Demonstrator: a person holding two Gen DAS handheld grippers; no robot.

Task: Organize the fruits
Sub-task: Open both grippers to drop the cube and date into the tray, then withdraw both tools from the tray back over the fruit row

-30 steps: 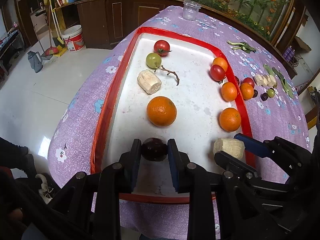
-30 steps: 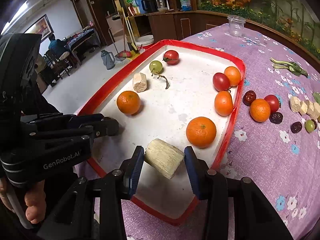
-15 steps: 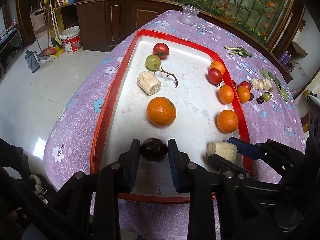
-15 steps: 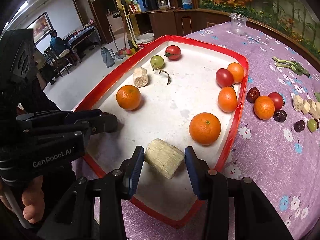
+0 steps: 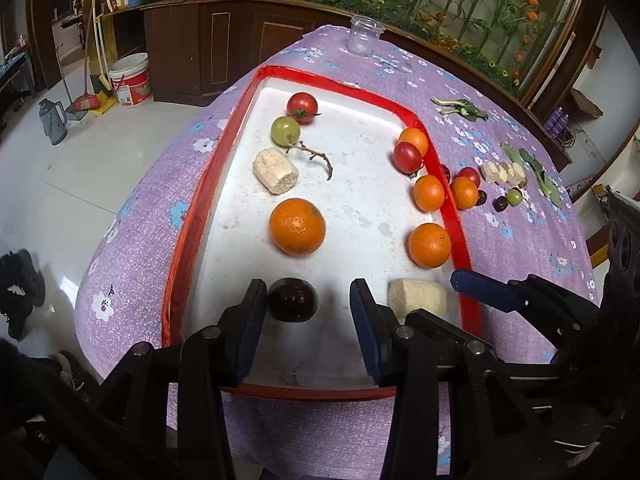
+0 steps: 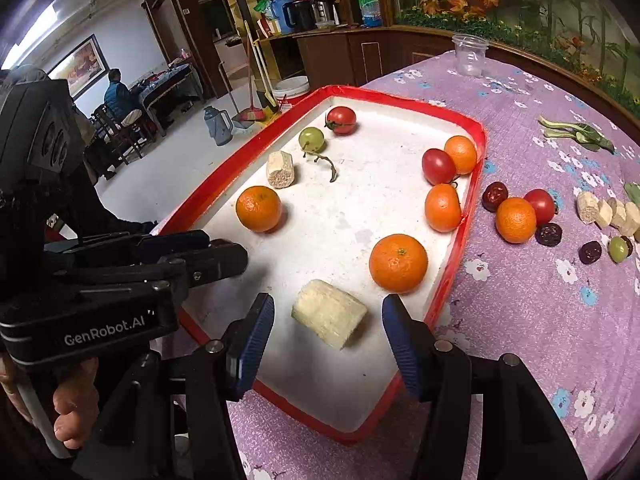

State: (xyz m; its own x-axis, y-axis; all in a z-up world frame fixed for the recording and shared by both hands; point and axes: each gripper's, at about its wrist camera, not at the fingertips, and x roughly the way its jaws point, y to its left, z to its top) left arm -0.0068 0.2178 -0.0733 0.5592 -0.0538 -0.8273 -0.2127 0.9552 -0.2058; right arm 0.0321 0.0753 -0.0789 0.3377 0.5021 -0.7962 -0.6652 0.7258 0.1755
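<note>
Fruits (image 6: 398, 263) sitting partly in tray (image 6: 460, 236), others waiting on tabletop (image 6: 520, 300). Both hand-held grippers just opening: left (image 5: 308, 300) releasing plum (image 5: 292, 300), right (image 6: 328, 316) freeing cane piece (image 6: 329, 313). Judging roughly half sorted.

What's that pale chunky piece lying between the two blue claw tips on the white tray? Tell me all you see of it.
The pale chunk is a short, stubby cylinder, cream-yellow with a rough, fibrous-looking skin. It lies on its side on the white tray, near its red front edge, just in front of a large orange. The right claw has just opened; its pads stand clear on both sides.
</note>
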